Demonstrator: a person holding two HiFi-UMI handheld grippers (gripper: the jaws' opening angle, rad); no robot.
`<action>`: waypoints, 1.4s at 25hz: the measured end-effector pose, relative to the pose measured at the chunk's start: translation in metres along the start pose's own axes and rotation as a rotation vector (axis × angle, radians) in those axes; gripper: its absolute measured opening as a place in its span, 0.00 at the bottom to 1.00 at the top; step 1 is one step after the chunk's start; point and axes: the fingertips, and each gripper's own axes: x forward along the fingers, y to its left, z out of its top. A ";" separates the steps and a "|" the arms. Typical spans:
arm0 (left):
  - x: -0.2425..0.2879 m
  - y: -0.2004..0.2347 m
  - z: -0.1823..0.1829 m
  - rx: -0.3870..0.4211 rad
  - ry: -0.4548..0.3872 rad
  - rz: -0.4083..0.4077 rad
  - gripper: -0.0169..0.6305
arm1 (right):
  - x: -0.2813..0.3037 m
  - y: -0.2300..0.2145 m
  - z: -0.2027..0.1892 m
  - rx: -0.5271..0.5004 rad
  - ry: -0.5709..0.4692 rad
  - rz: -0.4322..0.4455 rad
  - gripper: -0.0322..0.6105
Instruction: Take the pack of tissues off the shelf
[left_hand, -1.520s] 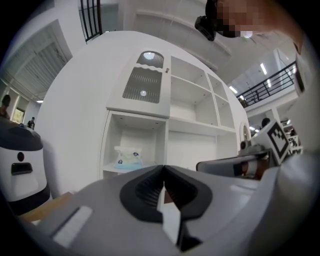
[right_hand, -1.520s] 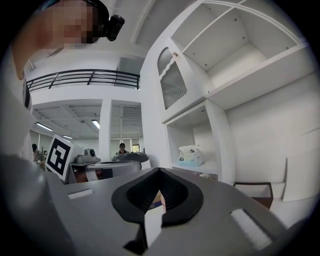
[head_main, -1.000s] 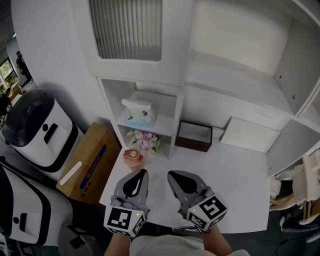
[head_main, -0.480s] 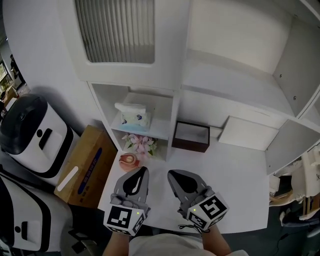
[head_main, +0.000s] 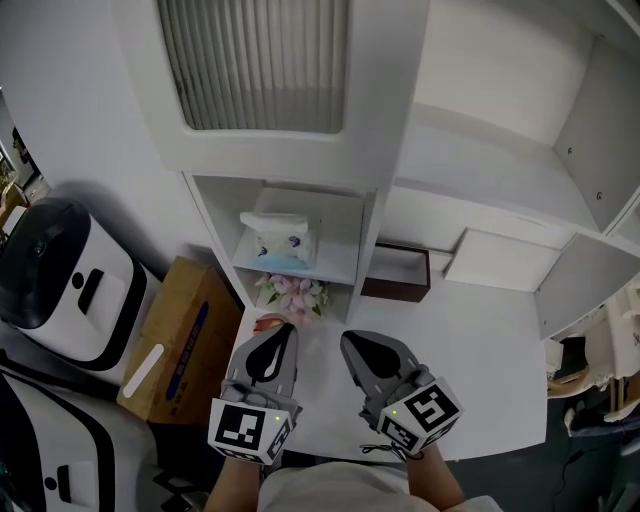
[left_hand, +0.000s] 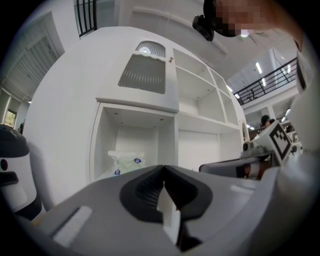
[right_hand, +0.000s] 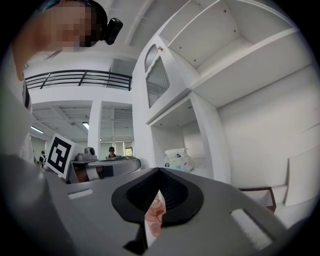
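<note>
The pack of tissues (head_main: 278, 238), white with blue print, lies on the middle shelf of a narrow white cubby (head_main: 345, 270). It also shows in the left gripper view (left_hand: 125, 161) and the right gripper view (right_hand: 179, 159). My left gripper (head_main: 283, 335) hovers low over the desk's front, below the cubby, shut and empty (left_hand: 164, 170). Beside it, my right gripper (head_main: 352, 345) is shut too, holding nothing (right_hand: 160, 172). Both point toward the shelf and are well short of the tissues.
Pink flowers (head_main: 298, 292) stand under the tissue shelf, with a pink cup (head_main: 268, 322) partly behind my left gripper. A dark brown box (head_main: 398, 275) sits right of the cubby on the white desk (head_main: 470, 370). A cardboard box (head_main: 175, 340) and white appliance (head_main: 60, 275) stand left.
The head view has shifted, so the cubby now sits closer above the grippers and the pink cup is partly hidden behind the left one. Both jaws stayed shut.
</note>
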 end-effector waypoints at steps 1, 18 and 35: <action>0.001 0.005 -0.001 0.000 0.002 -0.004 0.03 | 0.004 0.001 0.001 -0.002 0.000 -0.006 0.05; 0.039 0.091 -0.009 -0.015 0.029 -0.056 0.09 | 0.053 0.001 -0.001 -0.040 0.043 -0.120 0.05; 0.089 0.134 -0.035 0.038 0.104 -0.046 0.22 | 0.064 -0.012 -0.009 -0.046 0.087 -0.205 0.05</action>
